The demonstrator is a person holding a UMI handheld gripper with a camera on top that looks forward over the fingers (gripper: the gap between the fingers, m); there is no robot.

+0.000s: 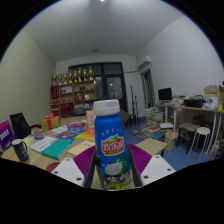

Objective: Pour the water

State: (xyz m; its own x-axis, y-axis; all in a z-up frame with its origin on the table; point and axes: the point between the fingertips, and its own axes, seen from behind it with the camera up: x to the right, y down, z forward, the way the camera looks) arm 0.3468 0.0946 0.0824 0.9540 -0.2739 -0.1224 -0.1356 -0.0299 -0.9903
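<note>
Hand-held gripper (pixel 112 172): clenched on the bottle, a finger pressing each side.
Bottle (pixel 110 150): upright between the fingers, blue cap on, raised above the bench (pixel 55 150).
Progress: grasp looks done; tilting and pouring remain, by my judgement.
Hidden: no receiving cup is identifiable; bottle base is cut off; water level is unreadable; bench clutter is indistinct.

White walls (pixel 180 55), shelves (pixel 74 88) by dark doorway (pixel 108 85), desk (pixel 190 108) with monitor (pixel 165 94).
</note>
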